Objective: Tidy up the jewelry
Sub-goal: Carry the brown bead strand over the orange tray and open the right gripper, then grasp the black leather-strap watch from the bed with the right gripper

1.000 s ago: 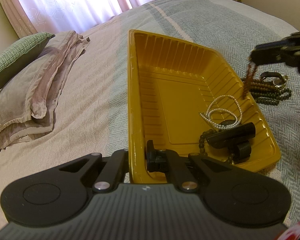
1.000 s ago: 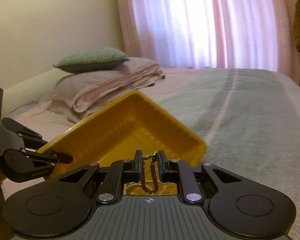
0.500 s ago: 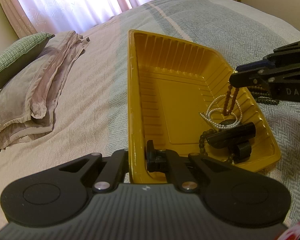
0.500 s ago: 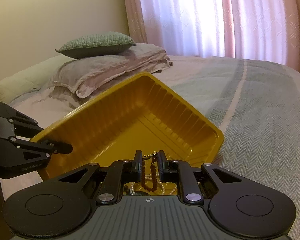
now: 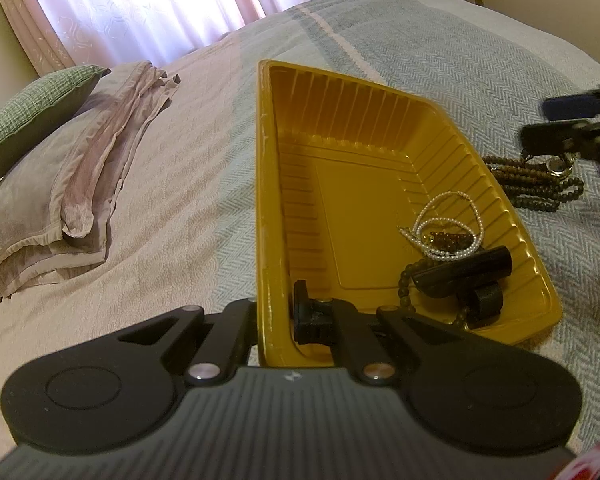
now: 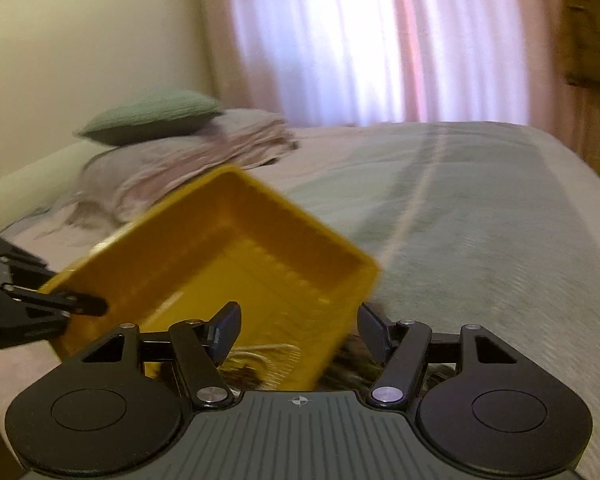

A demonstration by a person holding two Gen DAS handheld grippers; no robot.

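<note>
The left wrist view shows the left gripper point(image 5: 274, 316) pinched on the near rim of the yellow tray point(image 5: 356, 128), where a pearl strand point(image 5: 448, 228) and dark beads lie, while more beaded strands point(image 5: 540, 184) sit on the bedspread point(image 5: 440, 52) just beyond the tray's right wall. The right gripper point(image 6: 298, 330), whose jaws have just been opening, stands spread and empty over that wall. If it reaches carelessly for the outside pile, it could knock the thin tray or drag tangled strands together.
</note>
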